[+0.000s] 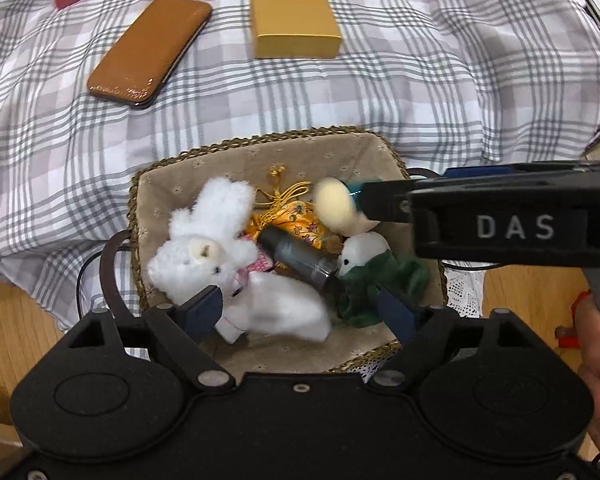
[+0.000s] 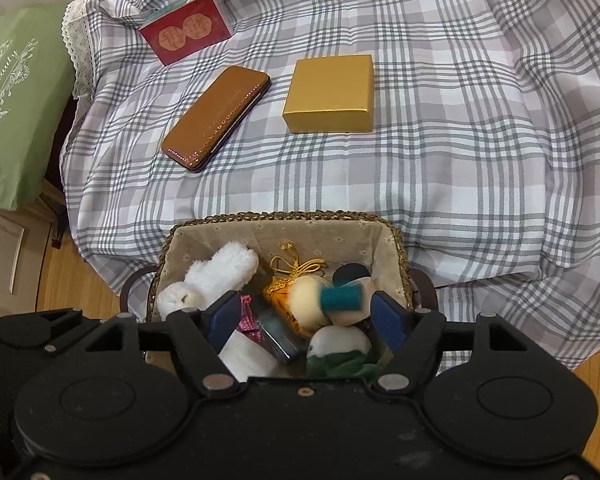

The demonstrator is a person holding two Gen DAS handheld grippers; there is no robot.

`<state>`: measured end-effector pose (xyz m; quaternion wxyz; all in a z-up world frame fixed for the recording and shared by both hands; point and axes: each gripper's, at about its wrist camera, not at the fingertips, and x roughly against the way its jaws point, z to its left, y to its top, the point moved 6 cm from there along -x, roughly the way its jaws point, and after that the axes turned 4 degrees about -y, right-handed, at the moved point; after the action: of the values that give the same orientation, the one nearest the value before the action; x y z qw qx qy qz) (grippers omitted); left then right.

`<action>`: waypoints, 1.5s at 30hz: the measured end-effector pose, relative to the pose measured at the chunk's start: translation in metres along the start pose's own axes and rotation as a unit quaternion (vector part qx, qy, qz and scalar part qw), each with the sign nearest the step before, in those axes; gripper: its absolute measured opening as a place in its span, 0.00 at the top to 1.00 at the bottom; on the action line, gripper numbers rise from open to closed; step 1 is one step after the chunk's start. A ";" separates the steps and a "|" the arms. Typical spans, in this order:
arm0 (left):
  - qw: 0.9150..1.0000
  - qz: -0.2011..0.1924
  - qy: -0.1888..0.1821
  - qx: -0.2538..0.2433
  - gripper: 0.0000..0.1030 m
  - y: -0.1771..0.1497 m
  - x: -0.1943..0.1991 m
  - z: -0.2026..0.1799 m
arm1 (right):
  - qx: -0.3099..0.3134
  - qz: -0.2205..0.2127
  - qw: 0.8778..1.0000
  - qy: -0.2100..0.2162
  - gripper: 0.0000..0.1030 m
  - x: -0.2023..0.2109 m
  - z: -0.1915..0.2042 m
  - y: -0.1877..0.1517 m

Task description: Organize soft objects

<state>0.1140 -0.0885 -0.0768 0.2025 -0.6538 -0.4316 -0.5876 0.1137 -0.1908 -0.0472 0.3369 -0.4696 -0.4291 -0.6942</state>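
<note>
A woven basket (image 1: 260, 140) (image 2: 284, 216) with a beige cloth lining stands at the near edge of the plaid cloth. In it lie a white plush rabbit (image 1: 220, 248) (image 2: 220, 272), a doll in green (image 1: 380, 276) (image 2: 340, 356), a yellow pouch (image 1: 288, 216) and a dark tube (image 1: 300, 258). My left gripper (image 1: 300, 312) hangs open over the basket, with the rabbit's body lying loose between its pads. My right gripper (image 2: 306, 316) is open too. A blurred cream and teal toy (image 2: 328, 300) (image 1: 334, 208) sits between its pads, touching neither.
Further back on the plaid cloth (image 2: 460, 140) lie a brown leather case (image 1: 148, 52) (image 2: 216, 118), a gold box (image 1: 294, 24) (image 2: 330, 94) and a red box (image 2: 186, 34). A green bag (image 2: 16, 100) stands at the left. A hand (image 1: 596, 360) holds the right gripper.
</note>
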 end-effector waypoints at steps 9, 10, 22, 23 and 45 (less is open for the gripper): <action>1.000 0.004 0.022 0.016 0.21 0.001 0.001 0.006 | -0.006 0.012 1.000 -0.020 0.31 -0.005 -0.006 -0.001; 0.999 0.007 0.024 0.020 0.21 0.001 0.000 0.007 | -0.006 0.014 1.000 -0.022 0.31 -0.006 -0.007 -0.001; 0.995 0.002 0.073 0.063 0.21 0.002 0.002 0.023 | -0.002 0.048 0.998 -0.045 0.23 -0.021 -0.014 -0.007; 0.995 0.000 0.075 0.069 0.21 0.003 0.002 0.025 | -0.004 0.050 0.998 -0.047 0.23 -0.023 -0.016 -0.006; 0.983 -0.042 0.139 0.115 0.20 0.017 0.009 0.050 | -0.005 0.045 0.996 -0.081 0.19 -0.030 -0.013 0.003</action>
<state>0.1571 -0.0563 -0.0760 0.3096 -0.5193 -0.4911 -0.6272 0.1213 -0.2018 -0.0776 0.3297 -0.5445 -0.4302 -0.6401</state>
